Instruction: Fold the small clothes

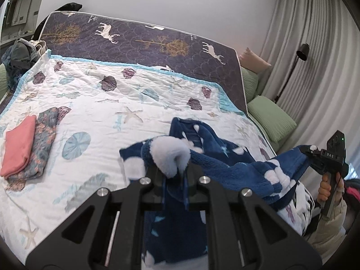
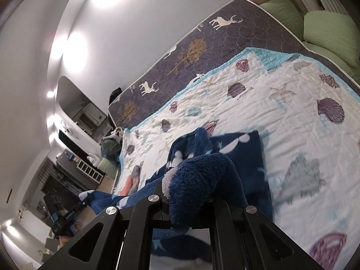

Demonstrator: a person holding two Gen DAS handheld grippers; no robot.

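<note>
A fluffy dark blue garment with white spots and stars (image 1: 225, 157) hangs stretched between both grippers above the bed's near edge. My left gripper (image 1: 174, 171) is shut on one end, where a pale blue patch bulges over the fingers. My right gripper (image 1: 311, 151) is shut on the other end at the right, held by a hand. In the right wrist view the garment (image 2: 238, 148) drapes over my right gripper (image 2: 187, 199), and the rest lies on the quilt. The left gripper (image 2: 86, 200) shows at lower left, holding the far end.
The white quilt with shells and starfish (image 1: 126, 103) covers the bed. A folded pink item (image 1: 19, 150) and a folded floral item (image 1: 42, 144) lie at its left. Green pillows (image 1: 270, 117) and a floor lamp (image 1: 302, 52) stand right. A clothes pile (image 1: 20, 54) sits far left.
</note>
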